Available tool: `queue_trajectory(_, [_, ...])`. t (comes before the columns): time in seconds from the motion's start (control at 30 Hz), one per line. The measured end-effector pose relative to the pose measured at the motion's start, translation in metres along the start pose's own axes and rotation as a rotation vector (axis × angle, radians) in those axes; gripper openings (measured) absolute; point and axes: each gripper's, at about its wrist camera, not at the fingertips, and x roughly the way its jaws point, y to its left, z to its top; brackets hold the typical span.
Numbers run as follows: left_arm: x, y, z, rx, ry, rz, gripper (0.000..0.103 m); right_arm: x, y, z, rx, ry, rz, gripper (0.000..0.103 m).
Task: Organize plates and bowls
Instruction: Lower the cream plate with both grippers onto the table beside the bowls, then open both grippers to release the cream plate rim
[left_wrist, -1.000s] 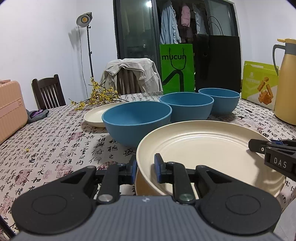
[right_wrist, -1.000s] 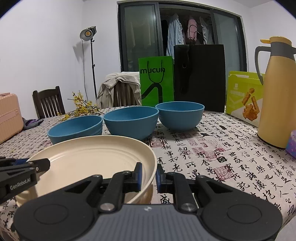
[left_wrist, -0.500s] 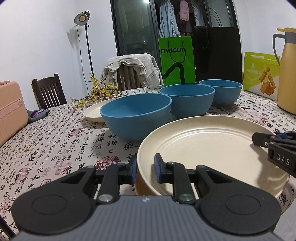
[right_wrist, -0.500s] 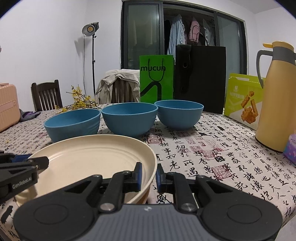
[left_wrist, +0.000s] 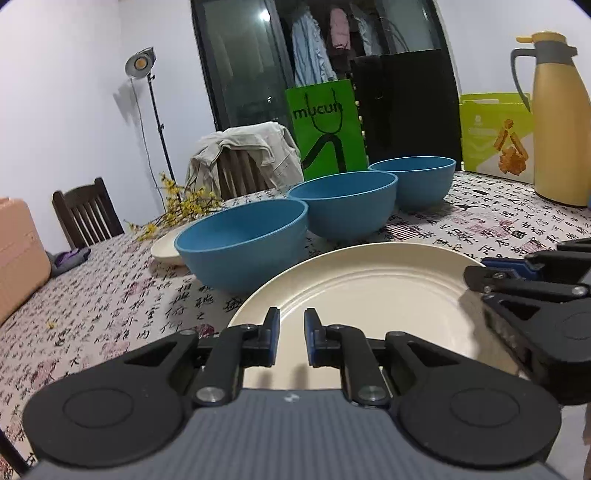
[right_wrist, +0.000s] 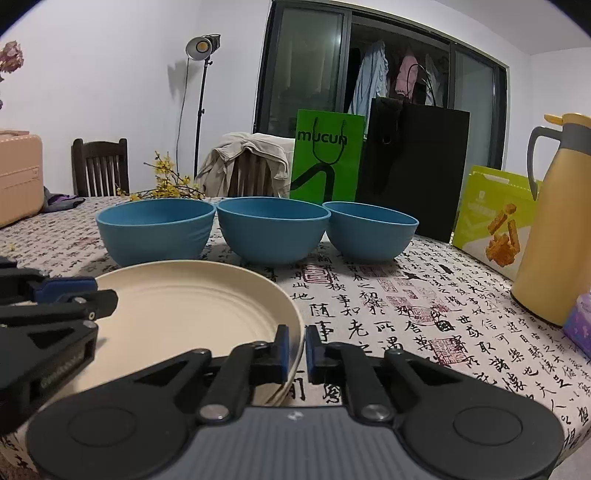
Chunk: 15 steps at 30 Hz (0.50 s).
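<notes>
My left tongs (left_wrist: 291, 341) and right tongs (right_wrist: 296, 349) clamp opposite rims of the cream plate (left_wrist: 373, 295); I should lift it level, clear of the blue bowls (right_wrist: 272, 229).

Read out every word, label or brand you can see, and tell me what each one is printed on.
"mucun": on the green paper shopping bag.
Black brush-style characters all over the white printed tablecloth: too distorted to read reliably.
Small print on the lime-green cardboard snack box: too small to read.
Embossed lettering on the left gripper: blurred.
</notes>
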Motion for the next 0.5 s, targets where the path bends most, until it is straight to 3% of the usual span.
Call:
queue_trajectory(0.27, [0.001, 0.009, 0.000, -0.043, 0.009, -0.011, 0.016, -0.002, -0.008, 0.002, 0.067, 0.003, 0.035, 0.014])
queue_trajectory(0.33, [0.000, 0.012, 0.000, -0.062, 0.011, -0.021, 0.017, -0.003, -0.012, 0.002, 0.092, 0.002, 0.047, 0.027])
queue_trajectory(0.4, [-0.001, 0.015, 0.001, -0.081, 0.015, -0.028, 0.021, -0.004, -0.017, 0.003, 0.122, -0.002, 0.057, 0.055])
queue_trajectory(0.43, [-0.002, 0.017, 0.000, -0.091, 0.016, -0.027, 0.025, -0.006, -0.019, 0.003, 0.132, -0.008, 0.059, 0.059])
queue_trajectory(0.5, [-0.004, 0.021, 0.000, -0.105, 0.010, -0.018, 0.042, -0.009, -0.023, 0.003, 0.142, -0.017, 0.061, 0.073])
